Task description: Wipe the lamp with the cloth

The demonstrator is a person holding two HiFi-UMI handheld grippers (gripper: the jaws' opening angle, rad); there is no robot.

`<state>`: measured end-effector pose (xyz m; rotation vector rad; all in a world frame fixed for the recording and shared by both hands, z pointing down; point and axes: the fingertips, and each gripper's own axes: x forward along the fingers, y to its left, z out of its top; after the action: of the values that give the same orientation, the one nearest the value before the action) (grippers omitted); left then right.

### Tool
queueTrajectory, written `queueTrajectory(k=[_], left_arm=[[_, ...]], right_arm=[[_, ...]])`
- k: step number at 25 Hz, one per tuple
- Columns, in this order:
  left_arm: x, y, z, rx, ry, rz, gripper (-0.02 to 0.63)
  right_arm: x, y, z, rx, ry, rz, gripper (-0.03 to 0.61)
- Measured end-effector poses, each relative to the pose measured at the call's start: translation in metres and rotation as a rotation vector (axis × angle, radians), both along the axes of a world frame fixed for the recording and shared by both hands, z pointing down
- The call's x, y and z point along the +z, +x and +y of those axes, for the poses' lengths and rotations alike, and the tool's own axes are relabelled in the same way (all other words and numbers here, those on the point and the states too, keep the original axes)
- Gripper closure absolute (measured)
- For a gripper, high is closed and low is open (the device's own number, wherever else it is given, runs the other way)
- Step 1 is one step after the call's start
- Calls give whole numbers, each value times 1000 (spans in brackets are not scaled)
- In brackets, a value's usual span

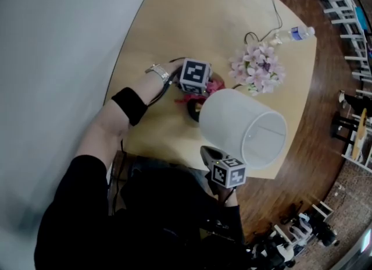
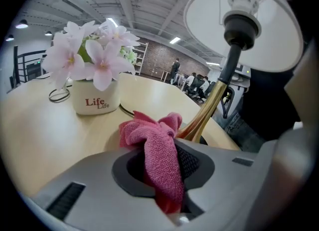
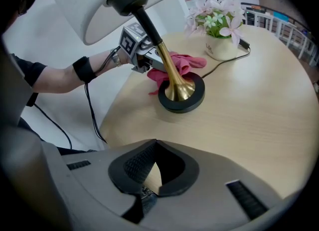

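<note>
Left tool (image 2: 162, 173) grips the pink cloth (image 2: 157, 145) just beside the lamp (image 2: 215, 100) stem; right tool (image 3: 149, 173) hangs closed, empty, over the tabletop (image 3: 259, 105).

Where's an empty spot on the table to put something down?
The table is bare on its far side, beyond the flowers. More bare wood lies between the lamp base and the near edge. It's crowded where the base, pink cloth and flowers meet.

The white-shaded lamp with brass stem and round black base (image 3: 172, 83) stands on the worktop (image 3: 249, 105). The crumpled pink microfibre cloth (image 2: 160, 148) lies against its stem, just above the base.
</note>
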<state>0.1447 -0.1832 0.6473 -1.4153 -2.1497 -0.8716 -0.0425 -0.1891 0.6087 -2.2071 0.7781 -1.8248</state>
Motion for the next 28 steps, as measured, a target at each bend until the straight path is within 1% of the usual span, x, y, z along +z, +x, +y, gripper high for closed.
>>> queueTrajectory(k=[4,7,10,13,15,18,22,25,28], left_arm=[[-2,1,16,116,-23,-17,525],[-5,-4,23,225,-38,-41,523],[-8,-8,24,327,-35,-66,523],[-8,-15,26,429,-22,-43,523],[-7,-19,27,475,-3,-13,523],[-3,-18,31,499,11,13,523],[-1,-19,28,511,0,-13,523],[-2,-18,22,478,-4,-30,523],[-4,-17,15,430,-12,-30,525]], right_arm=[[11,-4,8,17,4,-15,574],[0,3,5,13,-7,-14,574],[-1,4,3,15,-3,-21,574],[2,4,4,24,3,-28,574],[3,5,4,21,6,-32,574],[6,8,5,10,6,-38,574],[8,8,2,1,11,-40,574],[6,11,2,-4,14,-36,574],[3,14,4,4,13,-27,574]])
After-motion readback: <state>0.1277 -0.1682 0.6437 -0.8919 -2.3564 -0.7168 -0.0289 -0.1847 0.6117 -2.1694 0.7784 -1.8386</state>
